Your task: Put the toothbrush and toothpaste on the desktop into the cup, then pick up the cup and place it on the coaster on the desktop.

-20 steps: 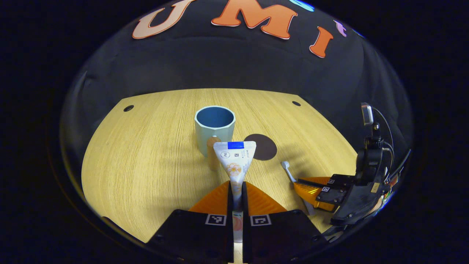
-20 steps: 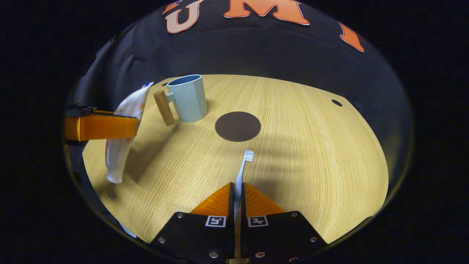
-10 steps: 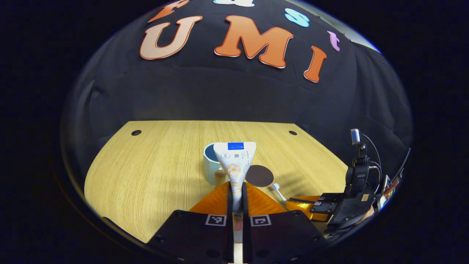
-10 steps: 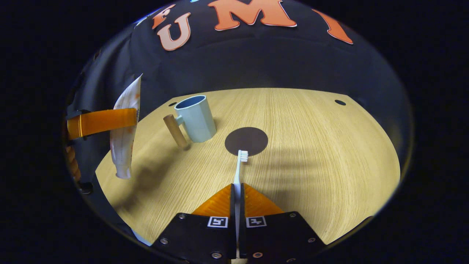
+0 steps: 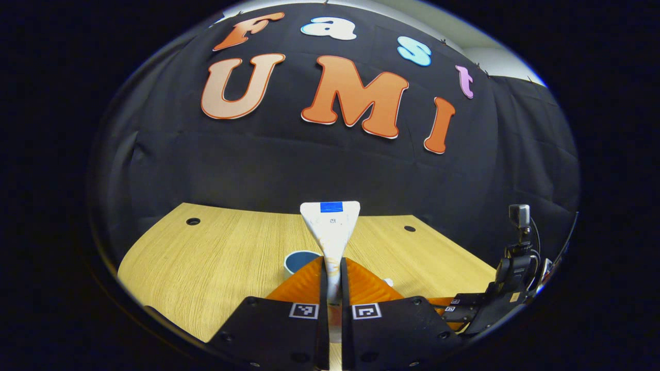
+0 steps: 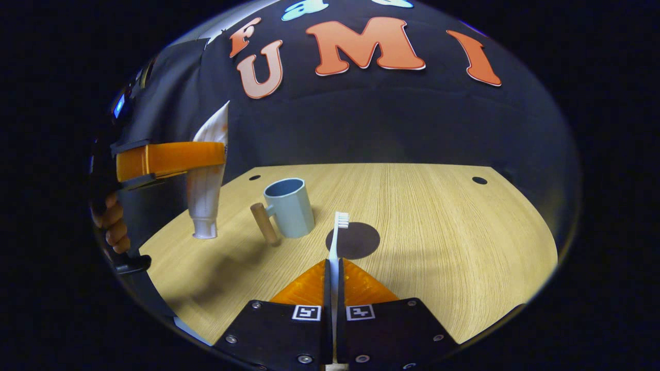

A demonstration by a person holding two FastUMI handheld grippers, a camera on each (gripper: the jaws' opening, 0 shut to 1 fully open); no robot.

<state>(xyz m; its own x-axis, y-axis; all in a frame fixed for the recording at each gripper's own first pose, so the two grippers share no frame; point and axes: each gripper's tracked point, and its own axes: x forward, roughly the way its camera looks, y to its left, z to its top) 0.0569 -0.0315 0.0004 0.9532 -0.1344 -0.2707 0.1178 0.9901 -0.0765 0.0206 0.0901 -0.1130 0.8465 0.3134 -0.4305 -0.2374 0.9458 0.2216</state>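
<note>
Presently, item by item, as the two views showed it.

Left gripper (image 5: 330, 268): fingers closed on the toothpaste (image 5: 330, 226), pressing it from both sides. The tube stood upright between them, its flat crimped end above the fingertips. In the right gripper view the same tube (image 6: 206, 180) hung cap-down from that gripper (image 6: 170, 159), clear of the desk (image 6: 438, 232), with a hand (image 6: 111, 224) behind it.

Right gripper (image 6: 332, 273): fingers closed on the toothbrush (image 6: 337, 237), gripping the handle. The shaft ran forward from between the fingertips, with the bristle head beyond them and lifted off the desk. In the left gripper view this gripper (image 5: 448, 306) sat low to the right of the left fingers.

Cup (image 6: 287, 206): upright on the desk, ahead and left of the right fingers, handle (image 6: 264, 223) turned towards the toothpaste. Nothing showed above its rim. In the left gripper view only a part of its rim (image 5: 299, 260) appeared just left of the fingertips, below the tube.

Coaster (image 6: 356, 242): flat on the desk, just right of the cup and apart from it, directly ahead of the right fingertips, partly crossed by the toothbrush shaft.
</note>
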